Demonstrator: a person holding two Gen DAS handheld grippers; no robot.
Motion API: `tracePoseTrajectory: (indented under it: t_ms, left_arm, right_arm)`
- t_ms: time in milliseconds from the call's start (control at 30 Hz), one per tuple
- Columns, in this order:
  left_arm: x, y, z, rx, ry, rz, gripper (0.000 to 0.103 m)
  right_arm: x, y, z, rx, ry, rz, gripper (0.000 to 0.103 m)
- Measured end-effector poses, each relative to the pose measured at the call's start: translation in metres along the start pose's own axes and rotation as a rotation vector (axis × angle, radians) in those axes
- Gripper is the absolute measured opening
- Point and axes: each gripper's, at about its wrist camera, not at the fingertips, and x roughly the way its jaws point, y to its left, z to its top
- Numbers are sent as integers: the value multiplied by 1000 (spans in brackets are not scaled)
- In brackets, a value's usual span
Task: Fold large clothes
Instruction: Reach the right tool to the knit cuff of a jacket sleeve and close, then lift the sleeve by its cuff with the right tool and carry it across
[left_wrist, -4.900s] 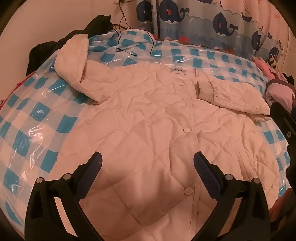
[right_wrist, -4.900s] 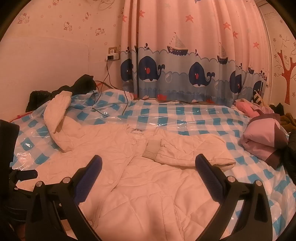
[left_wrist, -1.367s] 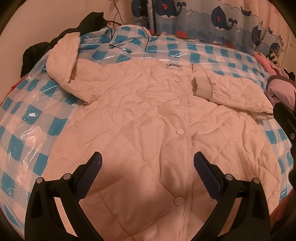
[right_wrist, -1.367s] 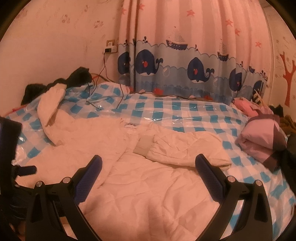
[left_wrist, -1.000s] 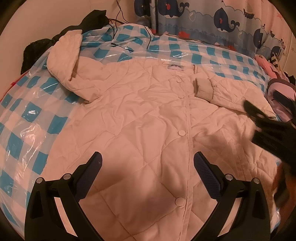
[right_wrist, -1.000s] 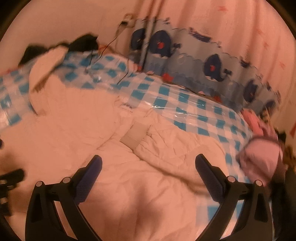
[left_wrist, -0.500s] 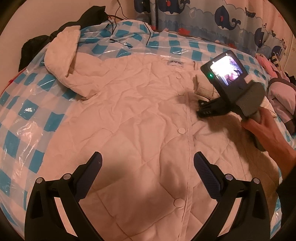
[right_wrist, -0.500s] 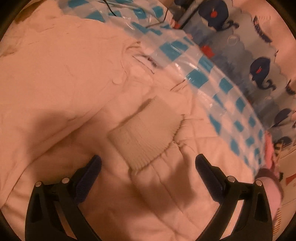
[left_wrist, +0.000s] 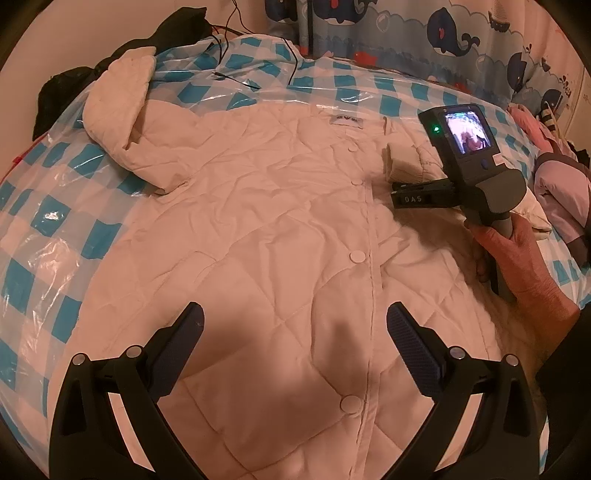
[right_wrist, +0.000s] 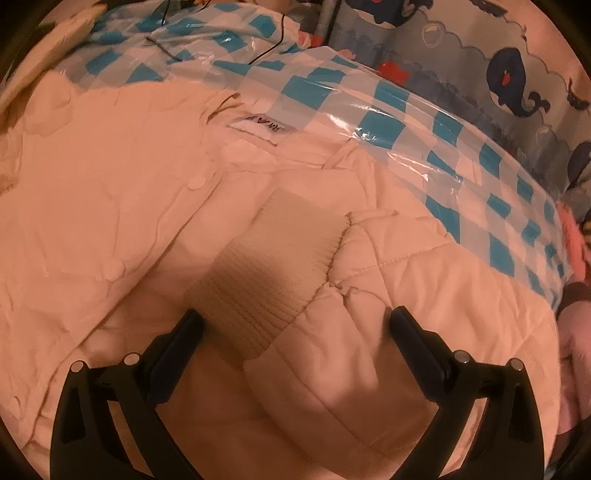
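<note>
A cream quilted jacket (left_wrist: 280, 229) lies buttoned and face up on a bed under a blue-checked plastic cover (left_wrist: 48, 192). Its right sleeve is folded across the chest, ending in a ribbed cuff (right_wrist: 273, 273). The other sleeve (left_wrist: 122, 96) bends up at the far left. My left gripper (left_wrist: 294, 325) hovers open over the jacket's lower front, with nothing in it. My right gripper (right_wrist: 295, 321) is open and low over the cuff, one finger on each side of the cuff's near end. In the left wrist view a hand (left_wrist: 517, 262) holds the right gripper (left_wrist: 397, 192) beside the cuff (left_wrist: 400, 166).
Folded pink clothes (left_wrist: 561, 192) lie at the bed's right edge. Dark clothing (left_wrist: 173, 33) and black cables (left_wrist: 258, 48) sit at the far left corner. A whale-print curtain (left_wrist: 443, 33) hangs behind the bed.
My right gripper has swung down from a high view of the room to just above the folded sleeve's cuff. The left gripper has hardly moved, and the jacket lies as before.
</note>
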Motion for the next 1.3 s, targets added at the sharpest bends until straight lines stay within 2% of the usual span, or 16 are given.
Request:
tracePoseTrajectory:
  t_ms: [67,133,167,233,333,633,867,1100,1300]
  left_arm:
    - [0,0,0,0,0,-1,95]
    - [0,0,0,-1,0,-2,95]
    - [1,0,0,-1,1,-3,95]
    - [1,-1,0,0,1,-5,95]
    - [0,-3,-1,4,0,-5,95]
    - [0,-9,-2,16,-3,-6,95]
    - [2,-20,-4,41,-1,-5,95]
    - [8,-32,-6,66,5,14,95]
    - [17,-45,-6,80,9,28,95]
  right_arm:
    - [0,-8,0,45,-7,31,90]
    - [0,-16,1,88,-9,46,71]
    - [0,-20,1,106,-13,55,67]
    - [-4,-30,2,157,-30,69,49]
    - [-12,-44,1,220,-58,99,39]
    - [-65,-96,-4,358,-207,161,36]
    - [-116,-168,-21,497,-320,170,36]
    - [-164,-267,-65,679,-405,92,36]
    - [-187,-356,-133,874,-426,3,36]
